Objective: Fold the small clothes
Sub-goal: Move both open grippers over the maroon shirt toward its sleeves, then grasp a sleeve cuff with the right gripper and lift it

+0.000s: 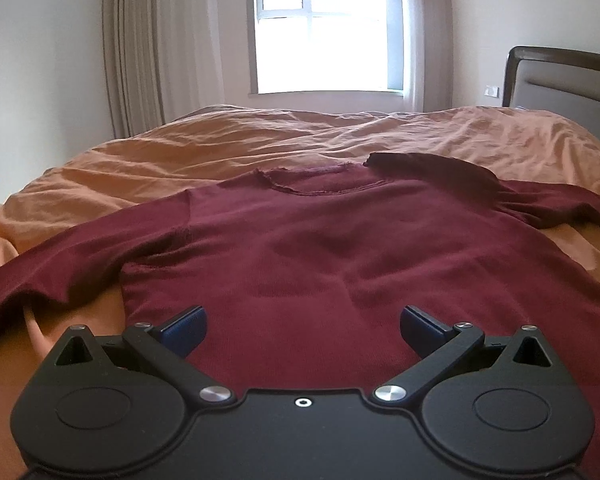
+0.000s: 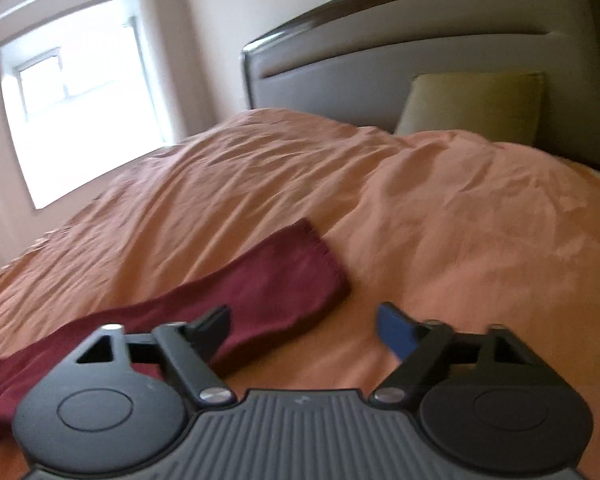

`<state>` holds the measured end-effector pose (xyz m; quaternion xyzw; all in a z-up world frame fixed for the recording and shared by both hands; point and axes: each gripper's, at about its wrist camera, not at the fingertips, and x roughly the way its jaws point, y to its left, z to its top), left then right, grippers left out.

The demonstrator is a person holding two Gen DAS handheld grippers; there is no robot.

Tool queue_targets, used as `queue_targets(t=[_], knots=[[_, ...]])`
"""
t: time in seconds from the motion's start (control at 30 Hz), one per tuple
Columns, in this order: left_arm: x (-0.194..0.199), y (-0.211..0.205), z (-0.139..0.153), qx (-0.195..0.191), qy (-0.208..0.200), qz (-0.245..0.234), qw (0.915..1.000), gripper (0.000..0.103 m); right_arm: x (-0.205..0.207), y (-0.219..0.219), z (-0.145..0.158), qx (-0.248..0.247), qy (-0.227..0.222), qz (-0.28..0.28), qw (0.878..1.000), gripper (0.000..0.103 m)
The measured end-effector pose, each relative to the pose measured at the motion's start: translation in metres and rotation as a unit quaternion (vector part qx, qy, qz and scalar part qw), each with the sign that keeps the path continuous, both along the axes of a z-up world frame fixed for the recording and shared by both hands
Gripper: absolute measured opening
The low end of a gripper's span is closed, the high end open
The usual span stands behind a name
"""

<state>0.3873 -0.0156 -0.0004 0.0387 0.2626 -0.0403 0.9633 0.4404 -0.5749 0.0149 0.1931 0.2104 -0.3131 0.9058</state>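
Rumpled orange bedding (image 1: pixel 228 148) covers the bed, curtains (image 1: pixel 140 48) and a window (image 1: pixel 324 28) behind. Left claw (image 1: pixel 303 330) hangs spread wide, empty, over the flat maroon sweater (image 1: pixel 300 248). Right claw (image 2: pixel 304 330), also spread empty, sits above its sleeve (image 2: pixel 276 280); headboard (image 2: pixel 420 52) and pillow (image 2: pixel 472 104) beyond.

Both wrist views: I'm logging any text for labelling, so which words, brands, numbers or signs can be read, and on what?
None can be read in either view.
The maroon sweater shows no print or tag.
The wall plate beside the headboard is too small to show any marking.
The left hand-held gripper and right hand-held gripper bear no lettering.
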Motion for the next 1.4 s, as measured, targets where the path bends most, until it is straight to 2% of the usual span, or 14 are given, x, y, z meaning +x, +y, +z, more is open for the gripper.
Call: queue_targets(t=[0.03, 0.1, 0.13, 0.2, 0.23, 0.43, 0.63, 0.77, 0.93, 1.13, 1.4], knots=[[0.0, 0.0, 0.001, -0.002, 0.0, -0.003, 1.0, 0.102, 0.004, 0.0, 0.0, -0.002, 0.004, -0.009, 1.0, 0.069], [0.0, 0.002, 0.002, -0.006, 0.0, -0.007, 1.0, 0.102, 0.013, 0.0, 0.001, -0.012, 0.016, -0.015, 1.0, 0.052], [0.0, 0.002, 0.003, -0.008, 0.0, -0.009, 0.9999, 0.102, 0.017, 0.001, 0.001, -0.02, 0.026, -0.017, 0.999, 0.047], [0.0, 0.003, 0.007, -0.012, -0.001, -0.013, 0.9998, 0.102, 0.023, 0.003, 0.002, -0.035, 0.039, -0.026, 0.998, 0.014], [-0.001, 0.004, 0.008, -0.015, -0.004, -0.013, 0.9998, 0.102, 0.023, 0.005, 0.004, -0.041, 0.041, -0.031, 0.998, 0.009], [-0.005, 0.014, 0.023, -0.018, -0.016, -0.008, 0.9997, 0.102, 0.026, 0.029, 0.032, -0.077, 0.007, 0.004, 0.997, 0.007], [-0.016, 0.034, 0.037, -0.02, -0.035, 0.019, 0.999, 0.102, 0.04, 0.097, 0.088, -0.126, -0.051, 0.101, 0.986, 0.007], [-0.029, 0.054, 0.044, -0.029, -0.04, 0.032, 0.9983, 0.102, 0.053, 0.165, 0.125, -0.143, -0.086, 0.19, 0.968, 0.007], [-0.046, 0.082, 0.049, -0.019, -0.05, 0.057, 0.9969, 0.102, 0.066, 0.265, 0.152, -0.168, -0.102, 0.3, 0.934, 0.007], [-0.054, 0.123, 0.054, -0.034, -0.061, 0.095, 0.9931, 0.102, 0.077, 0.374, 0.139, -0.183, -0.089, 0.407, 0.89, 0.007], [-0.061, 0.16, 0.049, -0.047, -0.056, 0.13, 0.9888, 0.102, 0.081, 0.503, 0.071, -0.193, -0.021, 0.509, 0.839, 0.007]])
